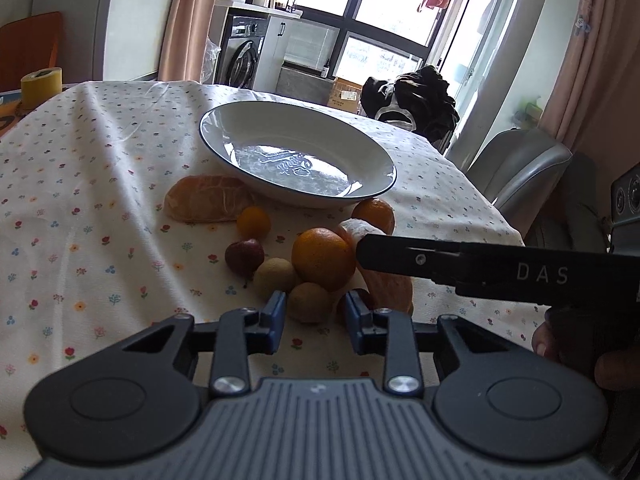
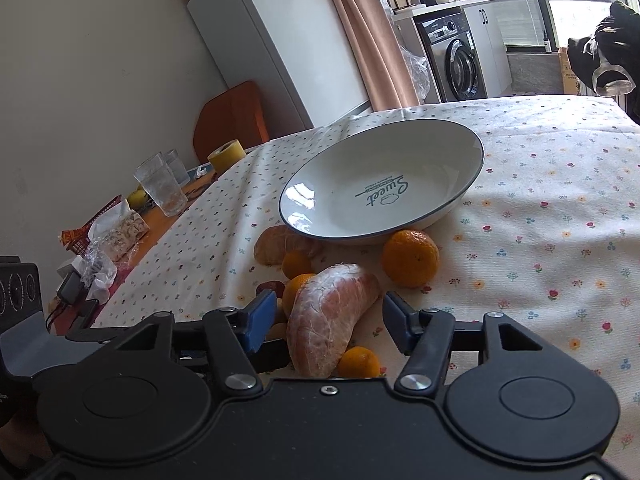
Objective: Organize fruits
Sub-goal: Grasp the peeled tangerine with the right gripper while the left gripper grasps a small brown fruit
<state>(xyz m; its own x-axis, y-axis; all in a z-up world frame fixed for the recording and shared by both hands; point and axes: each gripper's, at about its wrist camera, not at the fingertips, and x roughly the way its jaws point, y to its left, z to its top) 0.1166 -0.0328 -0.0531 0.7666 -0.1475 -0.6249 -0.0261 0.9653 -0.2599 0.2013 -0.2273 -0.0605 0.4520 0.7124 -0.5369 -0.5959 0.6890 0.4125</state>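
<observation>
Fruit cluster (image 1: 320, 260) crowds the plate's (image 1: 372, 152) near rim — tablecloth (image 1: 100, 200) leftward lies open.

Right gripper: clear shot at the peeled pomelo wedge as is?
Probably yes. The right gripper is open, with the peeled pomelo wedge already between its fingers; nothing sits between pads and wedge, though small fruits crowd its left side.
</observation>
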